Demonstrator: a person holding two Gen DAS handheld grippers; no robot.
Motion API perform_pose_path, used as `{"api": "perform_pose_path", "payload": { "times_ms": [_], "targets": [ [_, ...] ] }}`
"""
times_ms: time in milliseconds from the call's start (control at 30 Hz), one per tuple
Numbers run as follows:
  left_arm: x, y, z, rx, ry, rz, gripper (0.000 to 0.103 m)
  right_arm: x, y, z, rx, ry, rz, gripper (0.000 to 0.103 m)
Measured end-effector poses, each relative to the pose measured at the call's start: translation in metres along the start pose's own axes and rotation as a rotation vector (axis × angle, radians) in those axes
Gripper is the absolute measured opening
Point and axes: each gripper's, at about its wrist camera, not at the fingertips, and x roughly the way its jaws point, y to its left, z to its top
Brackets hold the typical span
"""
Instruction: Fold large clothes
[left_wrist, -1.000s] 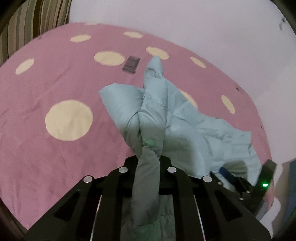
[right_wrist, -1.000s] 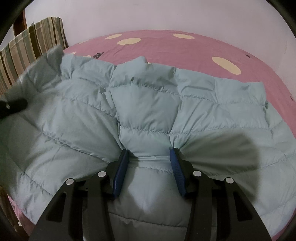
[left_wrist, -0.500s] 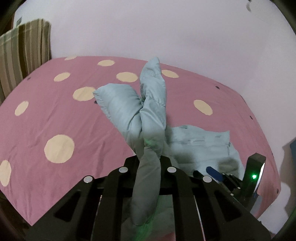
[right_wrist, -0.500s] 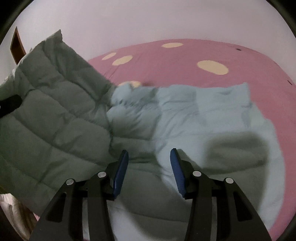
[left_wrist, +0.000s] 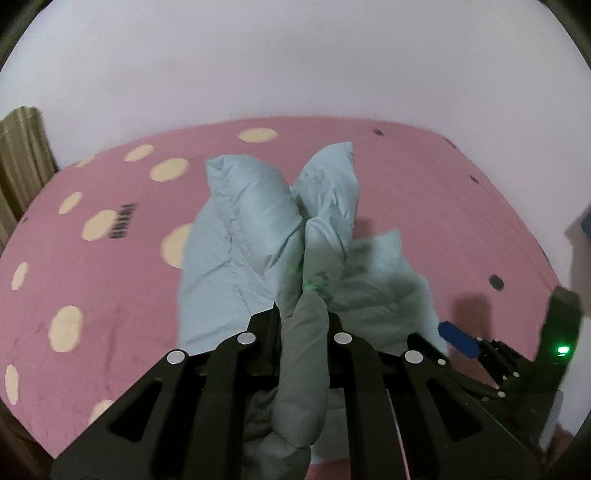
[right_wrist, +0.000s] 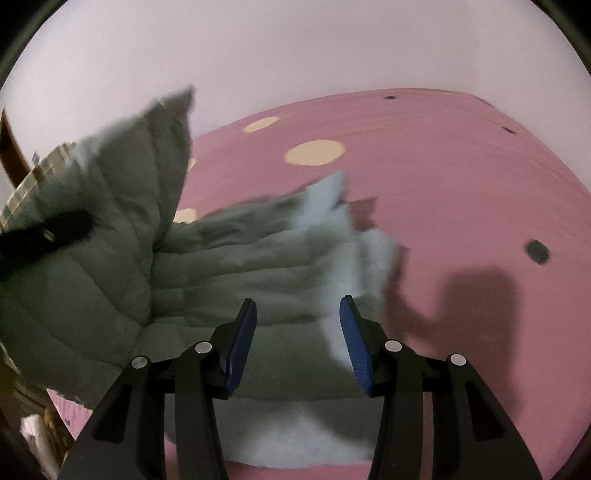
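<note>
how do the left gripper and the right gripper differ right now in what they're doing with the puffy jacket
The left gripper is shut on a bunched fold of the light blue quilted jacket, which sticks up past its fingers; the right gripper is open, nothing pinched. The left holds its part raised off the pink spotted bedspread; the right hovers over the jacket's part lying on the bed. Both are black and point across the bed toward the wall.

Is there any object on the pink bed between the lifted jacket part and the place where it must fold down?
Nothing visible. The left tongs grip the jacket; the bedsheet around shows only printed spots.
</note>
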Motion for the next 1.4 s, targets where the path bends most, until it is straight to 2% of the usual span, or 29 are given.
{"api": "perform_pose_path", "payload": {
  "times_ms": [300,467,567,633,667,700,833,900,967,1033,1067,1267,1400],
  "targets": [
    [0.059,-0.064,-0.032,0.056,0.090,0.004,0.009,-0.014,-0.053,-0.015,0.071,0.009,-0.070,0.047],
    [0.068,-0.082,-0.043,0.074,0.084,0.007,0.012,-0.018,-0.063,-0.014,0.101,-0.002,-0.081,0.047],
    [0.053,-0.084,-0.044,0.080,0.074,-0.017,0.017,-0.022,-0.063,-0.012,0.106,-0.011,-0.083,0.047],
    [0.038,-0.080,-0.042,0.075,0.055,-0.041,0.026,-0.022,-0.064,-0.008,0.106,-0.014,-0.081,0.047],
    [0.032,-0.079,-0.041,0.068,0.046,-0.056,0.035,-0.023,-0.064,-0.007,0.103,-0.014,-0.080,0.047],
    [0.023,-0.076,-0.040,0.058,0.035,-0.070,0.045,-0.024,-0.062,-0.006,0.100,-0.016,-0.080,0.047],
    [-0.008,-0.063,-0.033,0.042,-0.013,-0.123,0.056,-0.026,-0.056,0.000,0.094,-0.020,-0.069,0.047],
    [-0.025,-0.054,-0.031,0.039,-0.060,-0.121,0.061,-0.025,-0.051,0.004,0.091,-0.022,-0.063,0.047],
    [-0.034,-0.043,-0.029,0.034,-0.089,-0.104,0.063,-0.026,-0.043,0.007,0.081,-0.021,-0.055,0.048],
    [-0.037,-0.027,-0.027,0.013,-0.100,-0.085,0.064,-0.027,-0.034,0.011,0.069,-0.028,-0.048,0.062],
    [-0.036,-0.016,-0.027,-0.006,-0.104,-0.069,0.064,-0.028,-0.029,0.013,0.067,-0.037,-0.042,0.064],
    [-0.016,0.054,-0.038,-0.133,-0.062,0.021,0.064,-0.023,0.004,0.024,0.044,-0.044,0.010,0.072],
    [-0.002,0.087,-0.050,-0.179,-0.027,0.061,0.064,-0.002,0.023,0.024,0.038,0.011,0.045,0.073]
  ]
}}
